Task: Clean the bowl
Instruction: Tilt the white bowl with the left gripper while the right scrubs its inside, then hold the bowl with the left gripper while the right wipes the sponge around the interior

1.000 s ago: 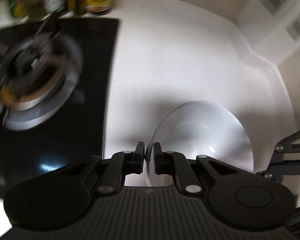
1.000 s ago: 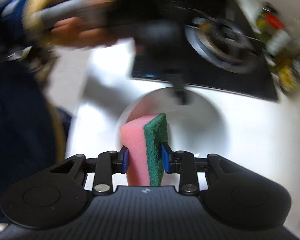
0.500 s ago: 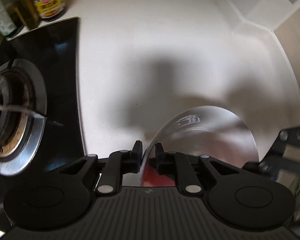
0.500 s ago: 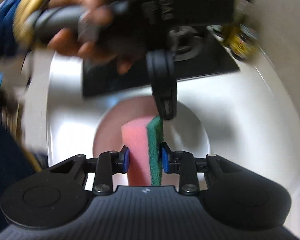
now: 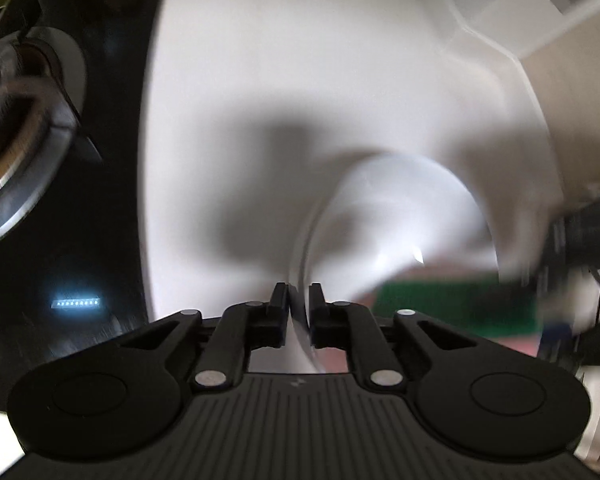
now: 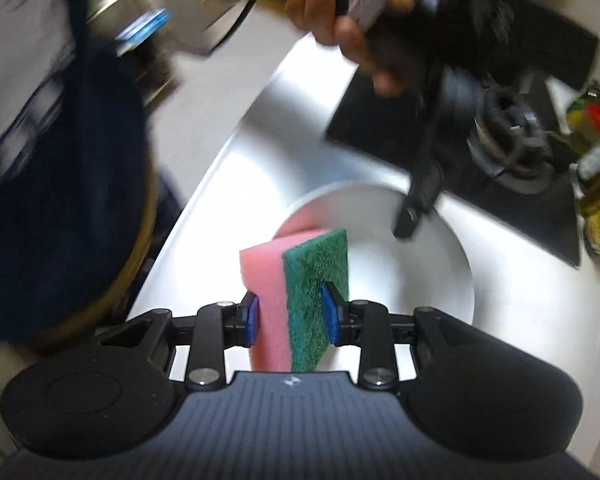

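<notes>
Bowl (image 5: 400,216), white, glazed, likely slick and breakable, on counter (image 5: 300,80) at 3 o'clock of hob (image 5: 100,160); rim between left gripper (image 5: 299,300) jaws, just loosened, contact unclear; right gripper (image 6: 290,312) pinching soft sponge (image 6: 296,280) over it.

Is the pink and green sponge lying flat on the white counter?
No, the pink and green sponge stands upright, pinched between the right tool over the round white bowl.
</notes>
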A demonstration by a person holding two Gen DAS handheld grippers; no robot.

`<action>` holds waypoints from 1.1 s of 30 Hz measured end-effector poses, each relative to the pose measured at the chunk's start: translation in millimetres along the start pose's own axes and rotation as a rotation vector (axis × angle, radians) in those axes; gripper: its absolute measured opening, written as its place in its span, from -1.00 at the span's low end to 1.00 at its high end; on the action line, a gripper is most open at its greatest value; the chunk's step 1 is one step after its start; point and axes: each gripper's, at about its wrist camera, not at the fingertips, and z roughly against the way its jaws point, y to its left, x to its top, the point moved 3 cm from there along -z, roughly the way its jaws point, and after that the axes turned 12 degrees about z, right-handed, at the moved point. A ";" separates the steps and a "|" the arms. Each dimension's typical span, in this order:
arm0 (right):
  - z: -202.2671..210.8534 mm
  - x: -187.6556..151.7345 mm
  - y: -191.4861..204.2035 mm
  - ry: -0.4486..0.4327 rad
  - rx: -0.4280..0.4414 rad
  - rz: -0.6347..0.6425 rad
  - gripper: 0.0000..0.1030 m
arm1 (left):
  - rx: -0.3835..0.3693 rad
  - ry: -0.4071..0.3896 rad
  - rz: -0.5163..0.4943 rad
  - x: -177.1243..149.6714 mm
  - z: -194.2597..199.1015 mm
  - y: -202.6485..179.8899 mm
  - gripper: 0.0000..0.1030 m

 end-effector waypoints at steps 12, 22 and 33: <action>-11.9 24.3 -12.4 0.012 -0.225 -0.205 -0.49 | 0.142 -0.061 -0.052 65.0 -6.5 -22.1 -0.74; -4.2 15.7 9.9 -0.076 -0.084 -0.007 -0.48 | 0.129 -0.079 -0.093 52.1 -13.7 -32.3 -0.77; 1.0 11.8 -21.9 0.002 -0.260 -0.383 -0.51 | 0.051 -0.086 0.366 19.7 -1.8 5.4 -0.89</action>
